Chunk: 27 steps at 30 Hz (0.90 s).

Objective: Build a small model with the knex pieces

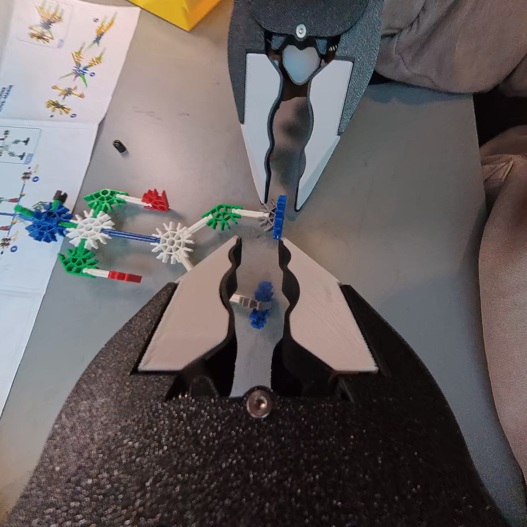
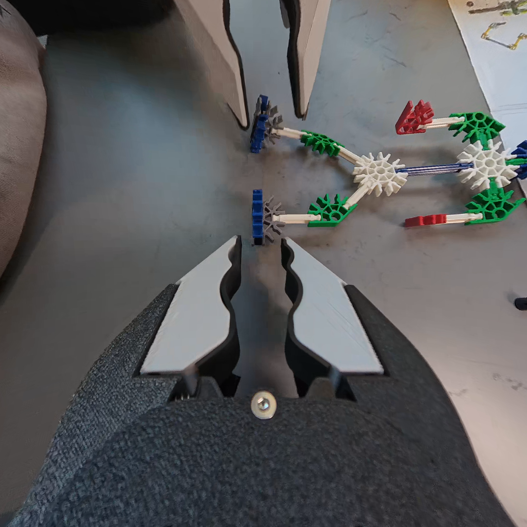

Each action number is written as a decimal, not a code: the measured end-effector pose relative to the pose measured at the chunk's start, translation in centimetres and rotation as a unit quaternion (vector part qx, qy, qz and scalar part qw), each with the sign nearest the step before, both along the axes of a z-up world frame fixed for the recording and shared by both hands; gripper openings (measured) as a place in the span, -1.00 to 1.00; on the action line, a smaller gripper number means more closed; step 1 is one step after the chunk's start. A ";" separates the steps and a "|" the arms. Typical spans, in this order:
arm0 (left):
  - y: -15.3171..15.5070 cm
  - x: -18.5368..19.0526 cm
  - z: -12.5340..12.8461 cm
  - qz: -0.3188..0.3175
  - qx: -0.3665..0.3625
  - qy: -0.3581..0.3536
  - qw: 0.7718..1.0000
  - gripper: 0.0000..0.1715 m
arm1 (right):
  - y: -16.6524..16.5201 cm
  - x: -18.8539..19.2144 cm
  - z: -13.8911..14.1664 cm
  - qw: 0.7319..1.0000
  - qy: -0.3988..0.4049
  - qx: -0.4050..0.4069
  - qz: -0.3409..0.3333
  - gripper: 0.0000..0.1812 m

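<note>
Toy model of rods and snowflake connectors flat on grey table. Two legs forking from a white hub, each ending in a blue plate on a grey connector: foot A, foot B.

Left gripper: part open, holding nothing. Foot A directly below, seen through the gap between the fingers and behind the tips. From the right wrist view, tips straddling foot A, one finger just beside the blue plate; contact not resolvable.

Right gripper: part open, empty. Foot B just ahead of the tips, in line with the gap, slightly toward the left finger. Blue plate on edge, long axis running along the fingers, thin side across the gap, gap wider than the plate.

Grippers nose to nose, tips near each other, one per foot: left nearer A, right nearer B. Rest of model off to the left gripper's left side, the right gripper's right.

Around: instruction sheets past the model, yellow box at the far edge, small black part loose on the table, beige cushion alongside.
</note>
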<state>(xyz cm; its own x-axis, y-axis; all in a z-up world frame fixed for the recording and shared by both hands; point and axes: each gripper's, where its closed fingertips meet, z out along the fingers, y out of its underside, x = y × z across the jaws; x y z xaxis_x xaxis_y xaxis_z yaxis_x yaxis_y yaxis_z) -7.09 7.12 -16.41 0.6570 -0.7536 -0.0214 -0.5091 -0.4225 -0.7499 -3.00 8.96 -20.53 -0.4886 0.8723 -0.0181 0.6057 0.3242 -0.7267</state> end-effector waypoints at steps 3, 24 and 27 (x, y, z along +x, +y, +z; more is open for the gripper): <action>-0.3 -2.0 1.4 0.017 0.011 -0.063 0.998 -0.68 | 0.2 -0.3 1.6 0.999 0.031 -0.010 -0.006 -0.71; -0.8 0.4 -0.6 -0.038 0.006 -0.081 0.996 -0.73 | -0.5 0.0 -1.0 0.997 -0.013 0.073 0.018 -0.85; 1.3 0.4 -0.6 -0.033 0.019 -0.044 0.998 -0.78 | -1.0 0.0 -1.0 0.997 -0.011 0.072 0.032 -0.85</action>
